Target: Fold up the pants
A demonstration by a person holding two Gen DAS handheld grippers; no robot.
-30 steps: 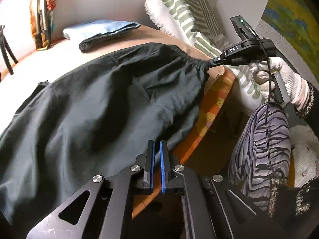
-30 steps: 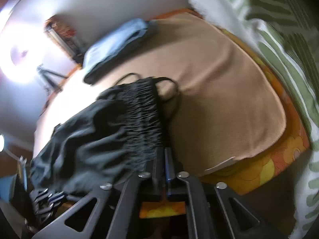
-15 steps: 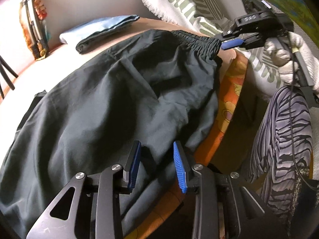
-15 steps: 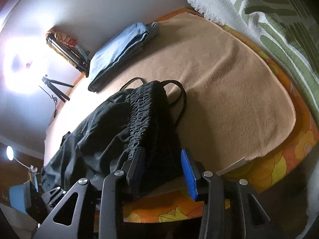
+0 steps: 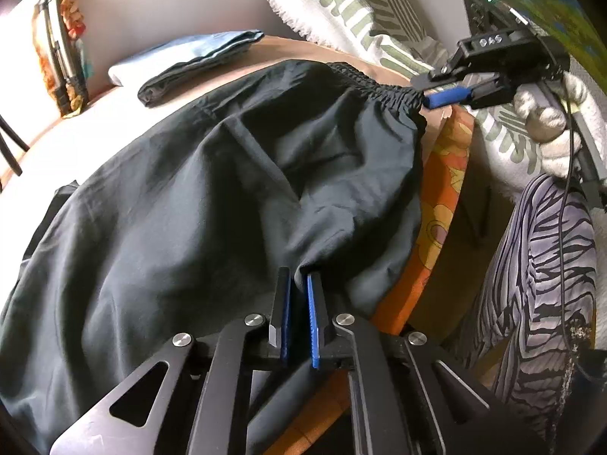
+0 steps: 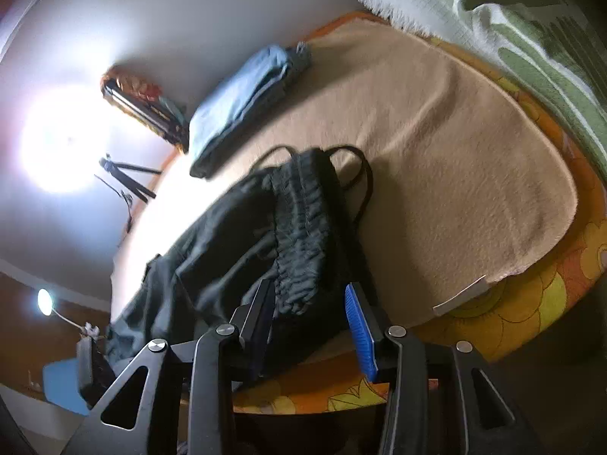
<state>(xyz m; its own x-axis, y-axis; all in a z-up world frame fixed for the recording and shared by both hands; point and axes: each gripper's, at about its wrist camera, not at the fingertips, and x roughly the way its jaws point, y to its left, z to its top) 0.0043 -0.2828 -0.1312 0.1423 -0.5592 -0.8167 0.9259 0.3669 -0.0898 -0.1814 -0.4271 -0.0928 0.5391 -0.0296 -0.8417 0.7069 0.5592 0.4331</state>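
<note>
The pants [image 5: 235,197] lie spread across the tan blanket [image 6: 455,144] on the bed, waistband [image 6: 303,235] toward the near right corner and legs trailing off to the left. One fabric edge near the crotch is bunched between the left tongs [image 5: 299,303], which are clamped on it at the bed's near side. The right tongs [image 6: 311,322] stand apart, straddling the end of the waistband; the pads do not press on it, so that corner lies free on the blanket. In the left view the right tongs [image 5: 447,94] sit just at the waistband's tip, held by a gloved hand [image 5: 546,121].

The step looks like setting up the first fold: getting hold of two points so one leg can be carried over the other. The next move calls for the right tongs to close on the waistband and for both hands to lift together, keeping the cloth taut so it does not slump off the edge.

A second ago both pairs were together on the cloth. Half a second ago both had let go and stood apart; since then the left has clamped again, while the right has stayed apart.

Beyond the pants, a folded blue garment [image 6: 242,102] lies near the wall, and a green-patterned throw [image 5: 360,7] lies at the bed's right side.
</note>
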